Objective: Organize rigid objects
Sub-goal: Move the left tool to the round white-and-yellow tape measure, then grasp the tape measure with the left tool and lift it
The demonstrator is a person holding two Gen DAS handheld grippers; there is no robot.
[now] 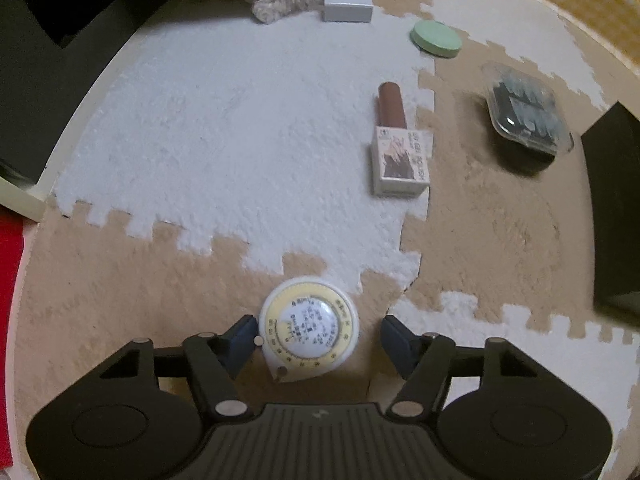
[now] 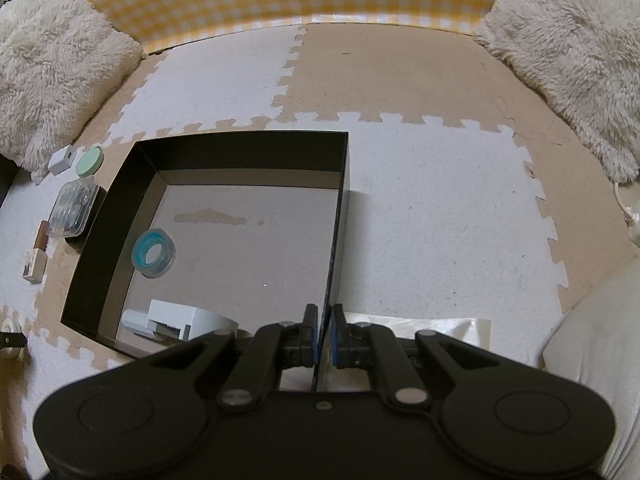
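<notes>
step: I'm lining the left gripper point(image 1: 318, 334) up on the round tape measure point(image 1: 308, 332) for a pick; judged next stop is the black box point(image 2: 224, 138).
left fingers: wide open, holding nothing; the left pad point(image 1: 244, 334) looks just at the disc's side, the right pad point(image 1: 394, 338) is apart from it with floor showing between.
right fingers: right gripper point(image 2: 325, 334) is pinched on the box's right wall near its front corner, 1 pad each side, steadying it.
how to do it well: I'd shift right so the disc sits centred before closing, grip across the round body, keep clear of the tab end at the bottom, close slowly so it can't squirt out.
tape measure: hard white plastic, round with a pointed tab end, yellow scale ring, domed white centre; lies flat on a tan tile by the seam with the white tile.
floor mat: fuzzy interlocking tiles point(image 1: 224, 128), tan and white, toothed edges; soft, so I judge pads can dip under the disc edge.
box contents: clear round case with blue ring point(image 2: 153, 254), white boxy item point(image 2: 176, 322) at the front wall.
left out: polish bottle with brown cap point(image 1: 398, 146), green disc point(image 1: 436, 39), white block point(image 1: 347, 7), clear lidded case point(image 1: 526, 110), all on the mat beyond the disc.
</notes>
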